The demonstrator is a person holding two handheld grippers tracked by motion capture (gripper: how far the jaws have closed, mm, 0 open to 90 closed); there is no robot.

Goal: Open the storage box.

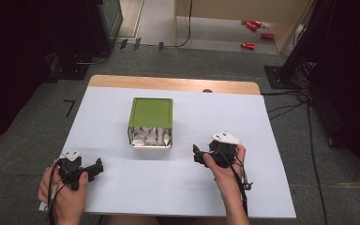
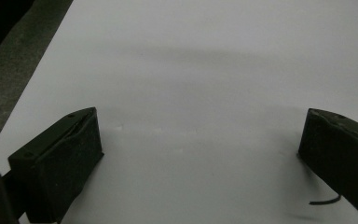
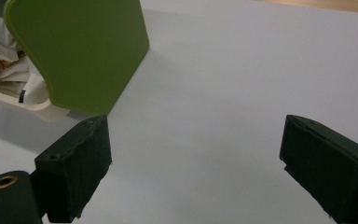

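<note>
A green box (image 1: pixel 150 113) lies on its side in the middle of the white table (image 1: pixel 192 117), its cream-rimmed mouth toward me with crumpled white paper (image 1: pixel 149 136) inside. In the right gripper view the green box (image 3: pixel 88 51) and the paper (image 3: pixel 2 58) sit at the upper left. My left gripper (image 1: pixel 98 165) rests near the table's front left, open, jaws wide over bare tabletop (image 2: pixel 200 149). My right gripper (image 1: pixel 196 153) sits to the right of the box mouth, open with nothing between its jaws (image 3: pixel 196 172).
The table's wooden back edge (image 1: pixel 173 83) shows beyond the white sheet. Grey carpet surrounds the table, with black stands and cables (image 1: pixel 304 103) to the right and red objects (image 1: pixel 253 33) on the floor far back.
</note>
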